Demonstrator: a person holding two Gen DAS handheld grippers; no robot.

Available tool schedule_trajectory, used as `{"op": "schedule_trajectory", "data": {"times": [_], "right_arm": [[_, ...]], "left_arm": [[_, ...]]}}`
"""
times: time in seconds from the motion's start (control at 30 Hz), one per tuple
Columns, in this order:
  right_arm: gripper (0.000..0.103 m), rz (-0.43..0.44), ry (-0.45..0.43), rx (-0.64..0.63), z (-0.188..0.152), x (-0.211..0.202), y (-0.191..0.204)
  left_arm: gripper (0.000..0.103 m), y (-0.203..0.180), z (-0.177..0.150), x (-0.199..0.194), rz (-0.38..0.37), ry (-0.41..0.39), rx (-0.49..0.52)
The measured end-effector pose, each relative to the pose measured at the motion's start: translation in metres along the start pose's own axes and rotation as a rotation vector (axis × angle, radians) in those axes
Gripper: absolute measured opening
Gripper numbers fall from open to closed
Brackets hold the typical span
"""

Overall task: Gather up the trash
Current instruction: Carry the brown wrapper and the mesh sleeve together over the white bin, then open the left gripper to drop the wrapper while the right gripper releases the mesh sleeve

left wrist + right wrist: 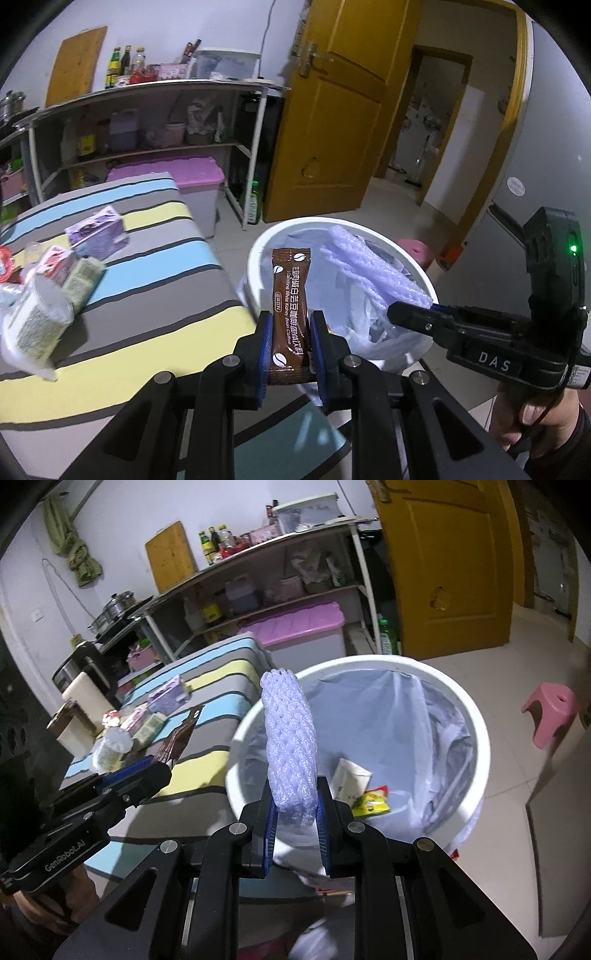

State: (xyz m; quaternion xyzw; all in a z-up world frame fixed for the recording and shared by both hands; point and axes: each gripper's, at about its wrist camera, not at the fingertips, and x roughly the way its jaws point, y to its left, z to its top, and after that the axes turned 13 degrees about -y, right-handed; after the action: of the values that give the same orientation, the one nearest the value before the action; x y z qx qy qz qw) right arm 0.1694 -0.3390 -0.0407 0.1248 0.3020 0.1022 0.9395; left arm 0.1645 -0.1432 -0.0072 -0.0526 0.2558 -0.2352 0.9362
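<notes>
Left gripper [291,341] jaws grasp a coffee sachet [290,314], right gripper [294,825] jaws a foam net [290,742], both over the lined bin's [476,734] rim; wrappers [371,801] inside.

Both grippers are built of black linkages with silver screws and blue ribbed pads [266,347]; a dark sleeve [576,435] is worn.

The mouth of the white bin [476,738] lies open before me, its liner slack and only a few scraps low inside, so there is room to pass over its rim. On my left the striped table [155,325] presses against the bin, its far end cluttered with small cartons [98,232]. My two grippers crowd each other above the rim.
</notes>
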Motion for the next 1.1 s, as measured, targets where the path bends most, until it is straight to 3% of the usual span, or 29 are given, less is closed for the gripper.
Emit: {"op": "schedule_trajectory", "data": {"times": [0.27,0.83,1.1], "right_arm": [[0.02,-0.028,0.013,0.02,0.001,0.005,-0.016],[0.022,-0.065,0.031,0.039,0.003,0.009,-0.038],[0.037,-0.065,0.023,0.036,0.004,0.007,-0.038]], "left_arm": [[0.021,-0.013,0.001,0.03,-0.041,0.031,0.014],[0.021,-0.024,0.003,0.065,-0.047,0.077,0.038],[0.021,-0.025,0.004,0.064,-0.051,0.076,0.038]]}}
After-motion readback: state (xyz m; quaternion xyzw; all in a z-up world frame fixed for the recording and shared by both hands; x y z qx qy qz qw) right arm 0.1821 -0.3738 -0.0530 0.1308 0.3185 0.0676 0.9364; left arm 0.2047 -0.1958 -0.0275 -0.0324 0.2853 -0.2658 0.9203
